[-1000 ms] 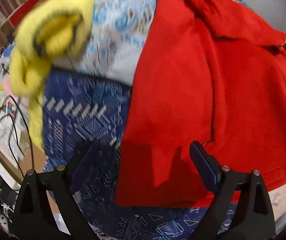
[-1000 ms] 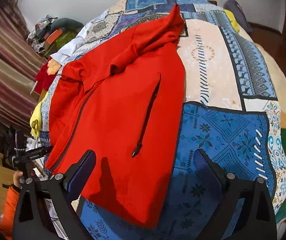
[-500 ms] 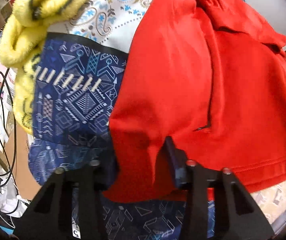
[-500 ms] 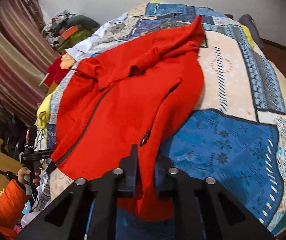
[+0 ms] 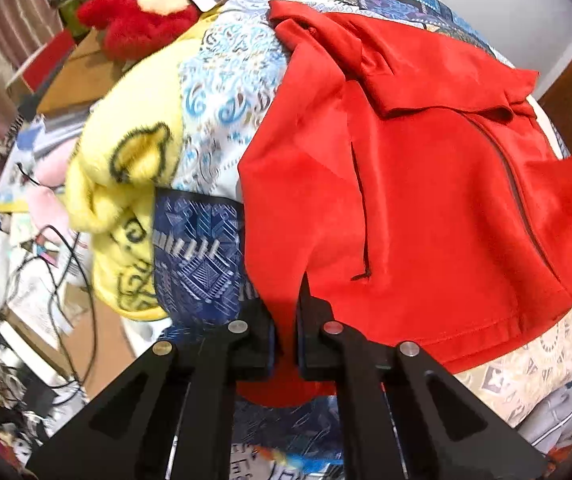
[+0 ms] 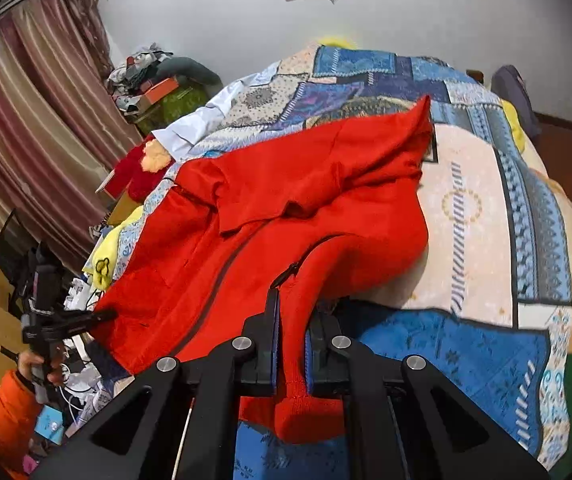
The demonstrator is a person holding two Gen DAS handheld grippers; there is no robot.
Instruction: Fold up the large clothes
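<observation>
Red jacket [image 5: 425,200] lies spread on the bed [image 6: 485,208], hem at 6 o'clock; left gripper [image 5: 284,332] and right gripper [image 6: 290,344] fingers clamp its bottom corners (for an even fold upward)

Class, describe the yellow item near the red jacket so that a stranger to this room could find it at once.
Start at the patchwork bedspread covering the bed, where the red zip-up fleece jacket lies. At the bed's edge beside the jacket is the fluffy yellow blanket, bunched and hanging over the side. Its black outline drawings set it apart from the red plush toy farther along.
</observation>
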